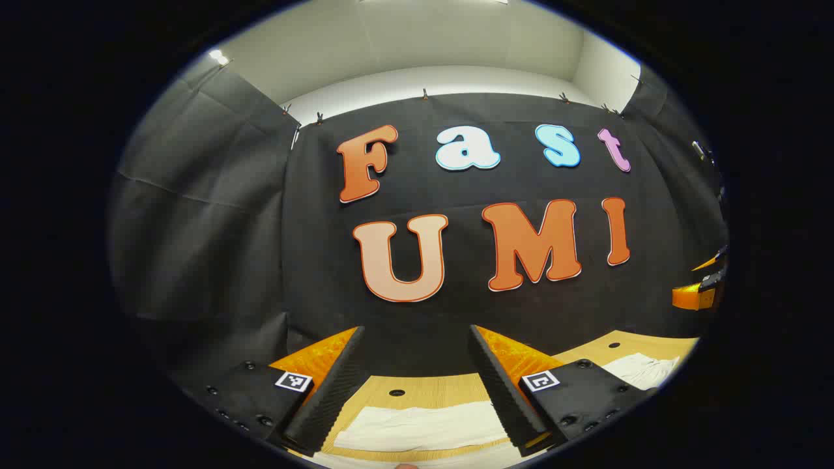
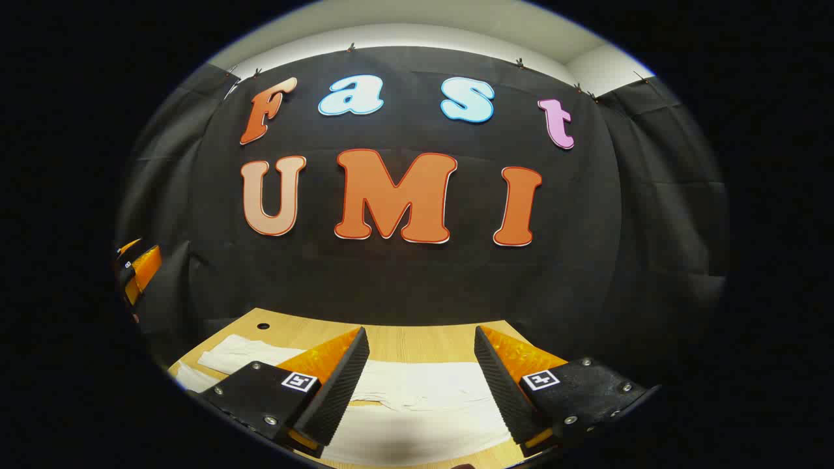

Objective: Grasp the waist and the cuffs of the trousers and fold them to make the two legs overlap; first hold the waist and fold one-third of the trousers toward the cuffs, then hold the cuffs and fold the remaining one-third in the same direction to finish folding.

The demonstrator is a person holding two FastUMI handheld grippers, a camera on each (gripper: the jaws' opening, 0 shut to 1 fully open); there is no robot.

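Black cloth [image 1: 456, 293] hangs as the booth's back wall, with a pale wall [image 1: 423, 39] above it and a wooden table [image 1: 417, 391] at its foot.

In the left gripper view, the left gripper [image 1: 417, 391] hangs above the table with its fingers spread wide, gripping nothing. The white trousers [image 1: 423, 426] lie flat on the wood at six o'clock, under the gap between the fingers, and run on toward four o'clock. The right gripper [image 1: 700, 286] shows at three o'clock.

In the right gripper view, the same table [image 2: 417, 342] sits below the cloth [image 2: 417, 280]. The right gripper [image 2: 420, 391] hovers with fingers well apart and empty. The trousers [image 2: 423, 407] spread from eight o'clock to six o'clock beneath it. The left gripper [image 2: 137, 273] appears at nine o'clock.
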